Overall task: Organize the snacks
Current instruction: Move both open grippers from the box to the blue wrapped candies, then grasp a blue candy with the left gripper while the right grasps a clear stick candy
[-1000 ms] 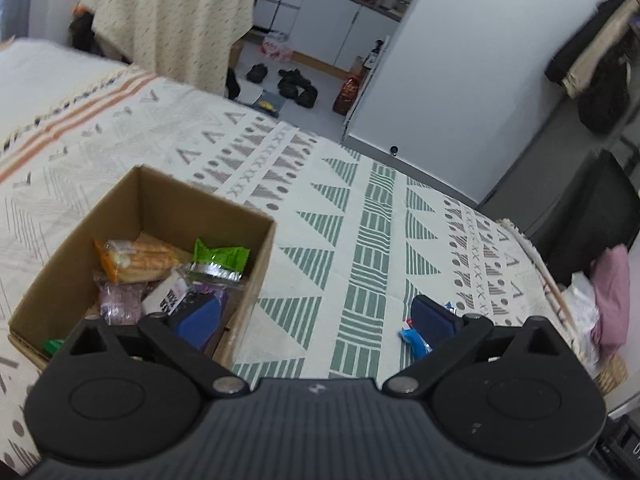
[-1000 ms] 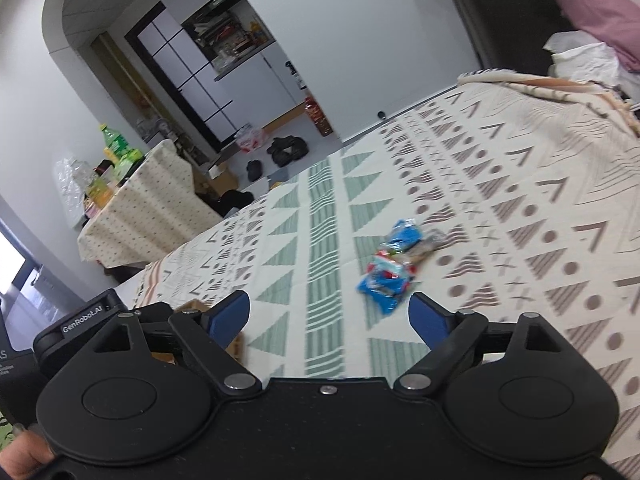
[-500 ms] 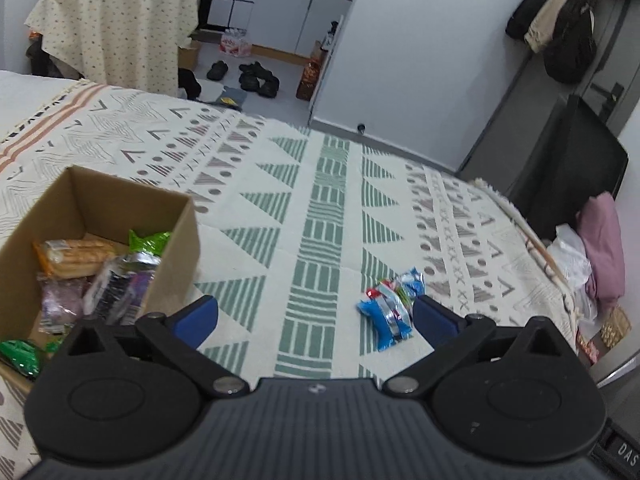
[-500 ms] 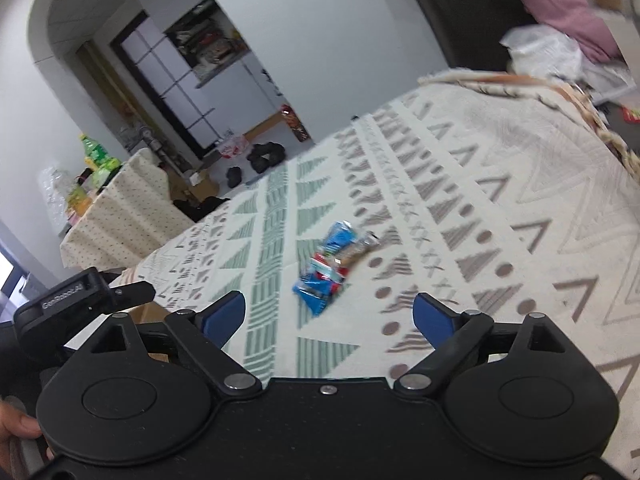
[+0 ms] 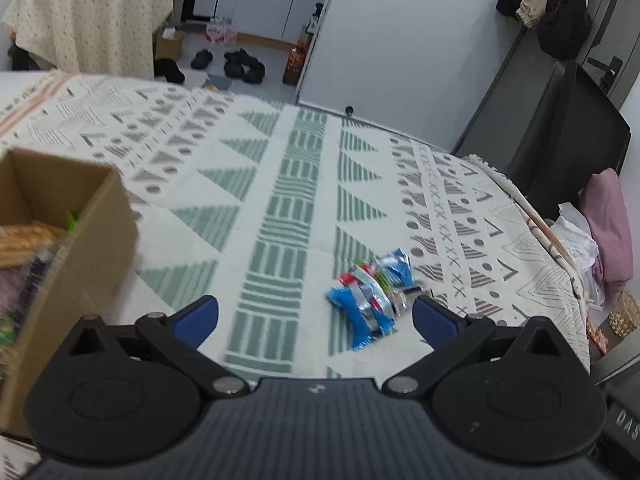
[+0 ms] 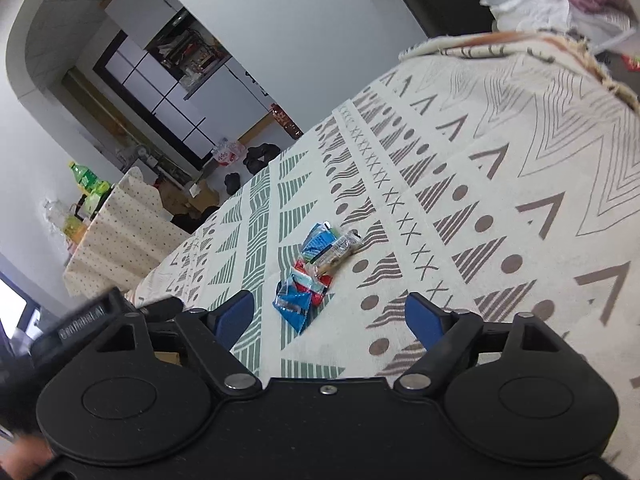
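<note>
Compared with a second ago, the small heap of snack packets (image 5: 370, 298) has slid from the very bottom edge of the left wrist view up into the open space just ahead of the left gripper (image 5: 316, 316), while the cardboard box (image 5: 68, 240) has drifted out toward nine o'clock and is now cut off by the frame. In the right wrist view the same snack packets (image 6: 316, 268) have come nearer to the right gripper (image 6: 330, 314), lying at about twelve o'clock of its fingertips.

The packets are crinkly, glossy foil wrappers in blue, red and white, with one clear-ended bar at the far side, bunched loosely on the tablecloth (image 5: 280, 184). No pad touches them. The left gripper's blue-tipped fingers (image 5: 196, 316) stand spread wide with nothing between them; the heap lies just beyond, nearer the right-hand finger. The right gripper's jaws are closing but remain well apart, empty, with the heap just past the tips.

The box is plain brown corrugated card, square-cornered and open-topped, with wrapped snacks inside, blurred. The cloth is a cream woven fabric printed with green and grey triangles, bars, dots and crosses. At one o'clock beyond the table stands a white wall panel (image 5: 400, 40); at eleven o'clock, a second table under a dotted cream cover (image 5: 88, 16).
</note>
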`<state>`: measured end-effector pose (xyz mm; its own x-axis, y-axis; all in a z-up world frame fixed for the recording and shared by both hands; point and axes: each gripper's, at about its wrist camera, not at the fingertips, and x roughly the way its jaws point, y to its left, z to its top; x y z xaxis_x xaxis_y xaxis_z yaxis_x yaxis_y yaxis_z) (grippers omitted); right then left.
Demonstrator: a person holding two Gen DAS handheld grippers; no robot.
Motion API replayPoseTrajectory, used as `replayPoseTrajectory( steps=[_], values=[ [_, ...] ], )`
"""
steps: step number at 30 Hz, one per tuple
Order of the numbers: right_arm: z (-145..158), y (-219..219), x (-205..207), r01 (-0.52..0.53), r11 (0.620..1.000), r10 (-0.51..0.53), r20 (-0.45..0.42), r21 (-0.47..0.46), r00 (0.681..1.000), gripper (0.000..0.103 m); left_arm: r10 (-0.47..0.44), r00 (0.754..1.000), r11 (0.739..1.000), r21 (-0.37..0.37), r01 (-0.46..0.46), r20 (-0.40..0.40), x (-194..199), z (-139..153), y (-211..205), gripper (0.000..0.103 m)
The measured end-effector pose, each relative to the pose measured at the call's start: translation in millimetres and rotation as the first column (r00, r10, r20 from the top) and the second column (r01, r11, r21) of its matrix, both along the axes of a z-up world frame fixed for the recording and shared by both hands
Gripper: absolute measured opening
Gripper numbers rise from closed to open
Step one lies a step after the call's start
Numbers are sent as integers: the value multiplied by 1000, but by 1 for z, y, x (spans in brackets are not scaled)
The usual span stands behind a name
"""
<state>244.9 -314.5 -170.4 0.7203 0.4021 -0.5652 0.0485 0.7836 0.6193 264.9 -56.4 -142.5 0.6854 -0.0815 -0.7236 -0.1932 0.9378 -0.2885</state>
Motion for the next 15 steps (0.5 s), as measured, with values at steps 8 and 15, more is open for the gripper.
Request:
replayPoseTrajectory(
  steps=[8,15],
  values=[
    [-23,-4,28,32,998,-30,-33,47,999,76,5,1000,998,-56,-7,-27,28,-27,-27,95],
    [-41,-4,50,48,995,-42,-61,89,997,71,13,998,995,-99,-19,-62,45,-47,-37,75]
  ],
)
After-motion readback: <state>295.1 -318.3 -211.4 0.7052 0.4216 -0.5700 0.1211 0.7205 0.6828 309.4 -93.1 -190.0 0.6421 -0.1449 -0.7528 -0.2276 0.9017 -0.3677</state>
